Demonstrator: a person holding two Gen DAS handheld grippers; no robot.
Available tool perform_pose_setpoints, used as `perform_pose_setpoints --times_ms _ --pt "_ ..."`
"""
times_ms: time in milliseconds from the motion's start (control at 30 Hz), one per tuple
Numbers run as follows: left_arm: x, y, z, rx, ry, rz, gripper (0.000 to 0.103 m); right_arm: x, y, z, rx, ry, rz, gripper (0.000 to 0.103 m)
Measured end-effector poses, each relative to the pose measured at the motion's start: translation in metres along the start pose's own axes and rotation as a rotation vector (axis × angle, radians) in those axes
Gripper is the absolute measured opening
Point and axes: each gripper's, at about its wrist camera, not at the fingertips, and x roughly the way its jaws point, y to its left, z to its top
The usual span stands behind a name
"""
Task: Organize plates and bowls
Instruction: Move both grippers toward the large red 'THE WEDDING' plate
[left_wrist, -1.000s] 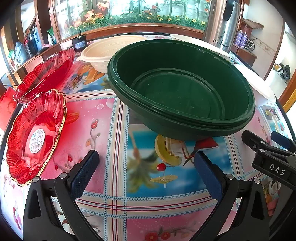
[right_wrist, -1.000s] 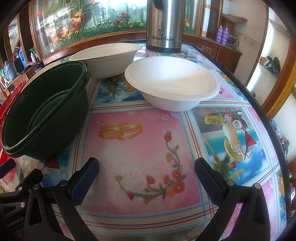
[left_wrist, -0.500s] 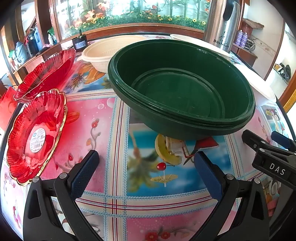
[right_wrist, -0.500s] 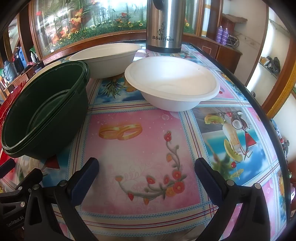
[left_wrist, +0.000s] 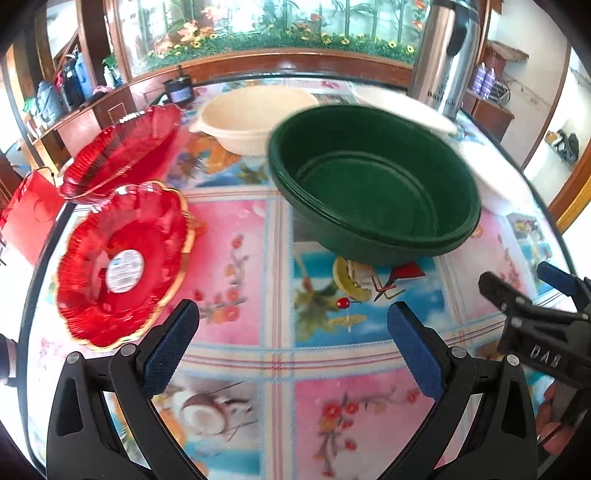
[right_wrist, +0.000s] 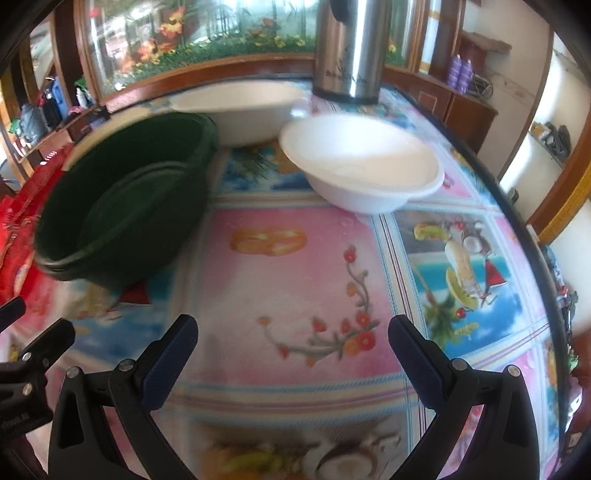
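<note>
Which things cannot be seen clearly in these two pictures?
- Round sticker in the near red glass plate, left wrist view: print blurred, unreadable.
- Steel thermos flask, both views: top cut off by the edge.
- Number of stacked dark green plastic bowls: rims blurred.
- Far red glass plate, right wrist view: hidden behind the green bowls.

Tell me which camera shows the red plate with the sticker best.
The left wrist view: the red plate lies whole on the table, gold rim and white sticker visible, though slightly blurred. The right wrist view catches only a blurred red strip at its left edge, behind the green bowls.
</note>
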Motion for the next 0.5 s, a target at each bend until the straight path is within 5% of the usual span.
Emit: perform_pose_setpoints --times_ms 500 --pt "-0.053 0.089 0.002 -0.085 -0.051 0.108 0.103 -0.049 0.097 0.016 -0.16 0.001 0.095 0.103"
